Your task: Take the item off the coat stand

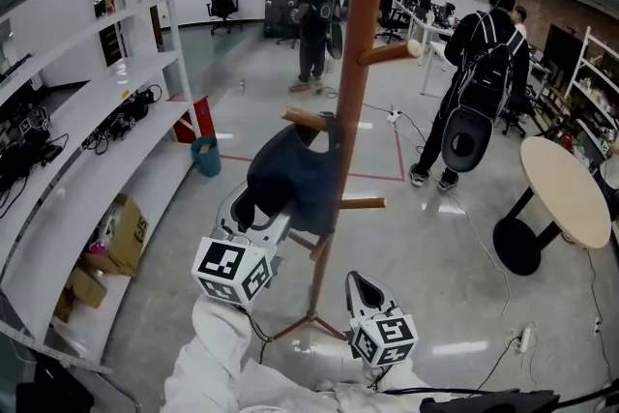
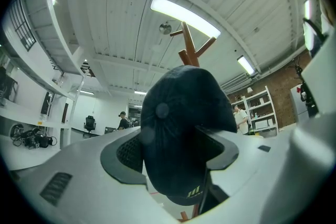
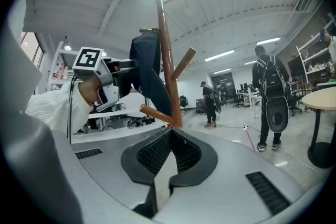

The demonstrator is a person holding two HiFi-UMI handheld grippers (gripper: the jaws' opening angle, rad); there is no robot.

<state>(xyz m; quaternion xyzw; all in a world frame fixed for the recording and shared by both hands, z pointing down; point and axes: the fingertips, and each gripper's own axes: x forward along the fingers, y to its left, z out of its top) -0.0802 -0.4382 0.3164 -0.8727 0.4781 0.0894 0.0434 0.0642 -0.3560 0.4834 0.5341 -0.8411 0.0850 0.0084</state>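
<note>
Coat stand (image 1: pixel 366 14) top cut off by upper edge in head view. Cap (image 2: pixel 181 113) hides most of pole in left gripper view; unclear whether left fingers (image 2: pixel 126 152) press cap or merely flank it.

The room was brightly and evenly lit by long ceiling strips (image 2: pixel 185 17), which burned out to white in both gripper views. The glossy floor (image 1: pixel 426 247) gave back pale streaks of them, and shadows were faint. The cap (image 2: pixel 184 128), close to the lens in the left gripper view, was a dark, slightly soft mass with little detail. Wide-angle bending bowed the shelves (image 1: pixel 97 150), and black corners ringed both gripper views.
</note>
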